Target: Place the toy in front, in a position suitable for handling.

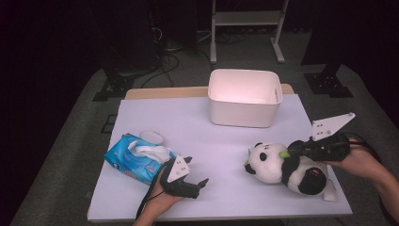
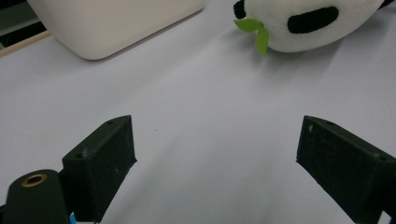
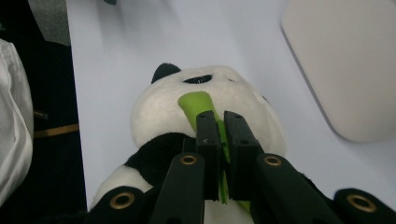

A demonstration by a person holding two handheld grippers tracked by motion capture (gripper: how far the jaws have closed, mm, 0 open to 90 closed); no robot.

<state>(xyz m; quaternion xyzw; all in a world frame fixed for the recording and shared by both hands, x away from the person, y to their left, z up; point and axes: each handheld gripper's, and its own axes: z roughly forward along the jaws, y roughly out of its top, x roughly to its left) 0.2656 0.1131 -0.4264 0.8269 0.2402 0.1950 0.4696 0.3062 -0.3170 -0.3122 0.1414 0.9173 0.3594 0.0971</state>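
Note:
A black-and-white panda plush [image 1: 268,162] lies on its side at the right of the white table [image 1: 211,136], head toward the middle. A green bamboo stalk [image 3: 196,102] runs over its head and neck. My right gripper [image 3: 220,119] is shut on this stalk, pads pressed against both sides of it, and reaches in from the right [image 1: 291,151]. My left gripper [image 1: 196,170] rests near the front edge at the left, open, with bare table between its jaws [image 2: 215,140]. It faces the panda [image 2: 303,32] and its green leaf [image 2: 254,30].
A white plastic bin [image 1: 244,101] stands at the back middle of the table. A blue tissue pack [image 1: 136,157] lies just left of my left gripper, with a small pale oval object [image 1: 152,137] behind it. Dark floor and a metal stand lie beyond the table.

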